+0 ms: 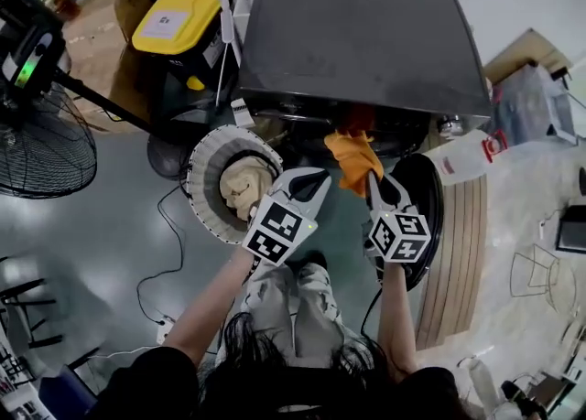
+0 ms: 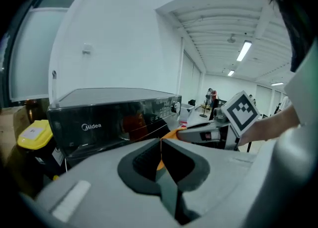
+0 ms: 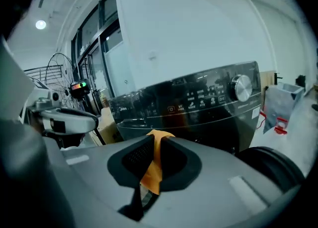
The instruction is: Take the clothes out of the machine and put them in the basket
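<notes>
Cloth (image 1: 352, 157) — one, orange — pinched between closed jaws of right claw (image 1: 374, 180) and left claw (image 1: 322, 174), one basket (image 1: 201, 157) beside left claw

Orange cloth (image 3: 152, 172) partly hidden between jaws

Orange cloth (image 1: 353, 158): crumpled, hung in the air before the machine's front.
Machine (image 1: 357, 34): dark front-loader, door open.
Basket (image 1: 203, 147): white, ribbed, on the floor beside the machine, holding a beige garment (image 1: 244, 186).

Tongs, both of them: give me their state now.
Left tongs: closed on the orange cloth.
Right tongs: closed on the same orange cloth.
</notes>
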